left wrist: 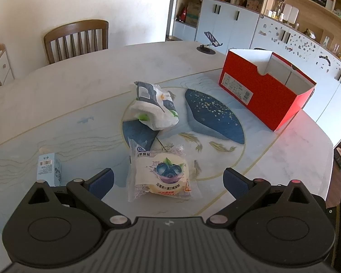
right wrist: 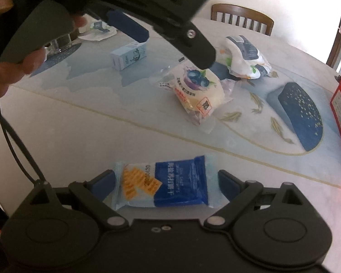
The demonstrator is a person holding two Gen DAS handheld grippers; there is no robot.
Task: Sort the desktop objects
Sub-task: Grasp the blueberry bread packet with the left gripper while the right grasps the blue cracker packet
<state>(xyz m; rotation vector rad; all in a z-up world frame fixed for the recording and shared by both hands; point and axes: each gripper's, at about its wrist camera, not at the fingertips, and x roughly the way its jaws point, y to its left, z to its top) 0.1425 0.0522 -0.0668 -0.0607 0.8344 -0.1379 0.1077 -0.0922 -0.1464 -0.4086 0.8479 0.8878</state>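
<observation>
Left wrist view: left gripper (left wrist: 168,179) hangs low over the table (left wrist: 79,86), jaws spread wide, nothing held. The blueberry pastry packet (left wrist: 162,175) lies flat between the two blue pads, neither pad touching the wrapper. The spread looks chosen to clear the packet's width before closing.

Beyond it a crumpled white-and-blue bag (left wrist: 153,105) sits on the table's centre medallion, just behind the pastry. A small pale blue carton (left wrist: 48,167) stands to the left, apart from both. The red box (left wrist: 266,88) stands open-topped at the far right, empty as far as this angle shows; likely the bin for sorting, placed within reach of either hand.

Right wrist view: right gripper (right wrist: 166,184) is likewise released, jaws wide, straddling a blue-and-white cracker packet (right wrist: 166,185) that lies flat near the table edge. Pads stand just beside its short ends, contact not clear. The left gripper appears from outside at upper left, held by a hand (right wrist: 16,66) on its grip, its fingers angled down toward the pastry.

Judgement: both claws are lined up for simultaneous pickups; nothing is lifted yet. Soft wrappers may slip or crush if pinched too near an edge.
</observation>
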